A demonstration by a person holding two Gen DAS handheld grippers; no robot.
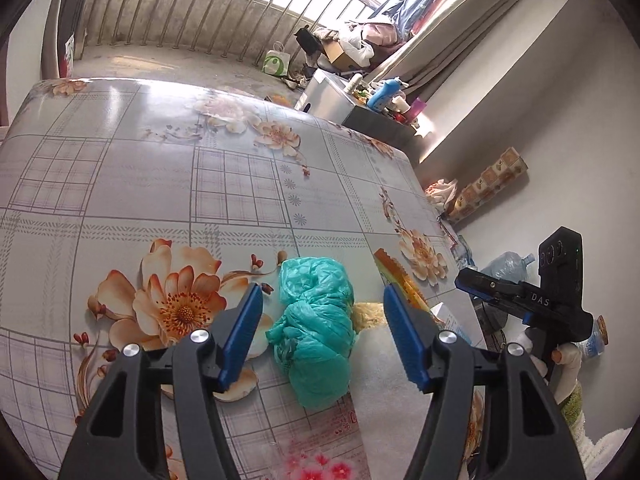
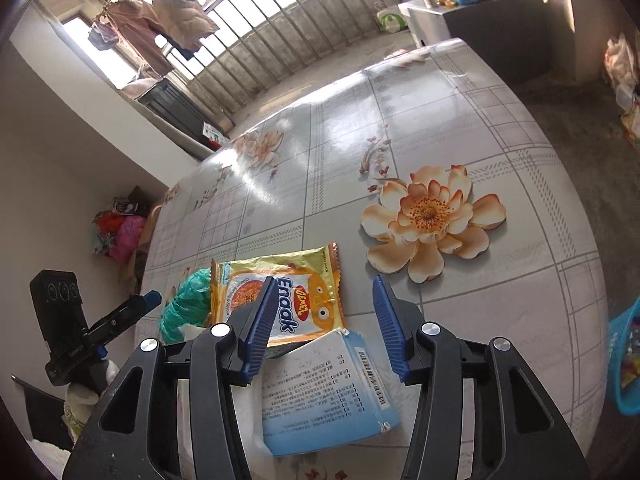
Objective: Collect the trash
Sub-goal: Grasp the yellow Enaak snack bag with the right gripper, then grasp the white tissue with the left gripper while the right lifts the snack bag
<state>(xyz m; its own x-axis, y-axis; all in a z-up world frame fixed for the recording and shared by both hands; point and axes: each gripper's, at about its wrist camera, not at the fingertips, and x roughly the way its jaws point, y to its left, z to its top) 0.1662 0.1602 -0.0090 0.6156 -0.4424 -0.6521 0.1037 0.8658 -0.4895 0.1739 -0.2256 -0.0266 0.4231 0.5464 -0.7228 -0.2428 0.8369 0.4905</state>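
A crumpled teal plastic bag [image 1: 316,328] lies on the flowered tablecloth [image 1: 160,184], and my left gripper [image 1: 322,334] hangs open above it, its blue pads either side without touching. In the right wrist view a yellow Enaak snack packet [image 2: 296,292] and a pale blue tissue pack [image 2: 324,392] lie on the table. My right gripper [image 2: 324,328] stands open over them, nothing pressed between its pads. The teal bag [image 2: 184,308] shows left of the packet. The right gripper [image 1: 492,284] appears at the right of the left wrist view, the left gripper [image 2: 148,300] at the left of the other.
A blue plastic basket [image 2: 624,364] sits at the right edge beyond the table. A low cabinet [image 1: 360,112] crowded with bottles stands past the far table edge. Bags and a large water bottle [image 1: 508,264] lie on the floor by the wall.
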